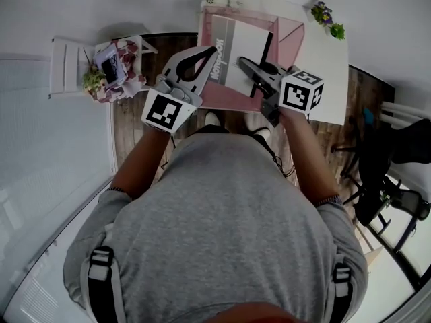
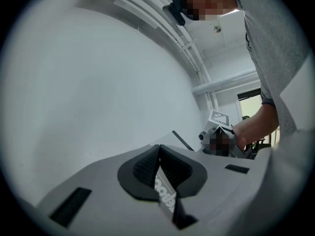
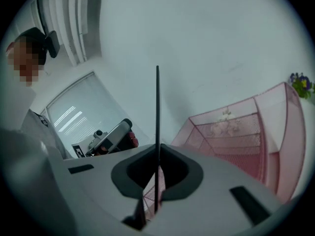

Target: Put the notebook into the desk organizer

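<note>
You held the notebook (image 1: 236, 42) over the pink desk organizer (image 1: 291, 33) at the table's (image 1: 328, 79) back edge, left gripper (image 1: 209, 52) and right gripper (image 1: 242, 62) both clamped on it. Lowered crooked, it could have snagged the mesh rim.

Your forearms were stretched forward; your grey left gripper (image 1: 213, 52) and grey right gripper (image 1: 242, 63) each clamped the thin grey-covered notebook (image 1: 239, 36).

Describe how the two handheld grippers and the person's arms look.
The left gripper and right gripper have light grey plastic bodies with dark pads. Each carries a white cube bearing black square markers. The person wears a grey short-sleeved T-shirt and black shoulder straps.
</note>
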{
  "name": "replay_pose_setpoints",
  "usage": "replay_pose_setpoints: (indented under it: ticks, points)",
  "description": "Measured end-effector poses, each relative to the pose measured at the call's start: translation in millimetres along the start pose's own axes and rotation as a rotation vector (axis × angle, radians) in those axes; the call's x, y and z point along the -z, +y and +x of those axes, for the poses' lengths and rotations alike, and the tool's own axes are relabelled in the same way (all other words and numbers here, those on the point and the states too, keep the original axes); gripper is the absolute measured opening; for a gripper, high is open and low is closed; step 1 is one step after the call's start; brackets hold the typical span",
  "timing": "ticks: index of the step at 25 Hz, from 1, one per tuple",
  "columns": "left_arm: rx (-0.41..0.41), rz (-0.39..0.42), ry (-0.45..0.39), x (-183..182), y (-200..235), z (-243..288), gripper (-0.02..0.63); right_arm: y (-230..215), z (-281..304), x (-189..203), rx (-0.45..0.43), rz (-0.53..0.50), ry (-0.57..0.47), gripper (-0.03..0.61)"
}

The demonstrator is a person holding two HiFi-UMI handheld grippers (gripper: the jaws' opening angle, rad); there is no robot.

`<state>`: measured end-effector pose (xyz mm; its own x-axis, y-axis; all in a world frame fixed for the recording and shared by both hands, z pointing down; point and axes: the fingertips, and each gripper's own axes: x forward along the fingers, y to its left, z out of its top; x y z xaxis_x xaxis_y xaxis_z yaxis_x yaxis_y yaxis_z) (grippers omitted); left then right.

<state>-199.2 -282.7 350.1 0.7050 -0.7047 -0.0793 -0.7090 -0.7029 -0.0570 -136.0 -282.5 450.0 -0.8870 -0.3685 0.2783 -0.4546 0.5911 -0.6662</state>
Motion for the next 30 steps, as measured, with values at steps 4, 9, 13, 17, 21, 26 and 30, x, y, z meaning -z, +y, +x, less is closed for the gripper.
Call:
replay_pose_setpoints:
  ticks: [4,9,13,17,21,26,30]
  points:
    - [0.003,0.000,0.000,2,0,0,0.018,-7,7,8,0.000,0.055,0.041,0.005]
    - [-0.010,-0.009,0.006,5,5,0,0.020,-16,18,16,-0.018,0.144,0.086,0.005]
    - [-0.011,-0.013,0.010,8,5,-1,0.019,-29,23,18,0.013,0.171,0.092,0.005]
    - [-0.013,-0.014,0.010,8,6,-5,0.019,-36,27,17,0.052,0.148,0.109,0.005]
    - [-0.014,-0.013,0.010,7,6,-6,0.019,-44,29,24,0.108,0.091,0.148,0.011]
    - [-0.008,-0.015,0.009,8,6,-7,0.020,-49,34,23,0.208,-0.071,0.189,0.052]
    - [-0.002,-0.017,0.006,8,5,-8,0.019,-53,35,25,0.303,-0.233,0.254,0.080]
